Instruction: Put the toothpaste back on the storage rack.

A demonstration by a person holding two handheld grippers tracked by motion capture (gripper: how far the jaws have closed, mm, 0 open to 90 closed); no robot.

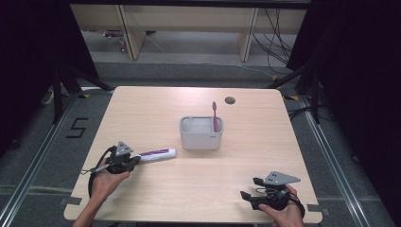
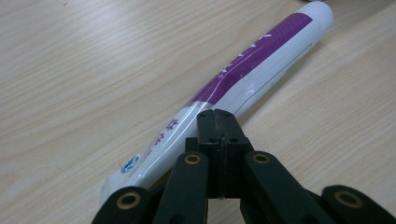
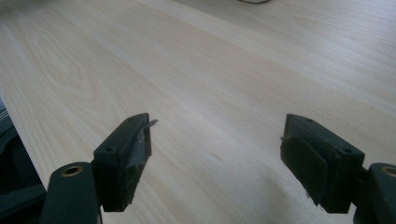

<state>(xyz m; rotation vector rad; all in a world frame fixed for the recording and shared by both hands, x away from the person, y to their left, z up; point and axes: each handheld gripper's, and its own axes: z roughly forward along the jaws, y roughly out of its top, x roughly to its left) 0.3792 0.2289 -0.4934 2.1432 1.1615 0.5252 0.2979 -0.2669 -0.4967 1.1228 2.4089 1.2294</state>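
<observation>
High view: left gripper [image 1: 135, 161] level (jaws closed) beside toothpaste tube [image 1: 157, 153].

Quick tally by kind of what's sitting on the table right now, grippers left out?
White and purple toothpaste tube: 1
Pink toothbrush, standing in the holder: 1
Grey rectangular plastic holder: 1
Total: 3

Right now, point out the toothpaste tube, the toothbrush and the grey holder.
toothpaste tube [image 2: 252, 74], left gripper view, purple label.
toothbrush [image 1: 214, 116], high view, pink handle.
grey holder [image 1: 201, 139], high view, front wall.
</observation>
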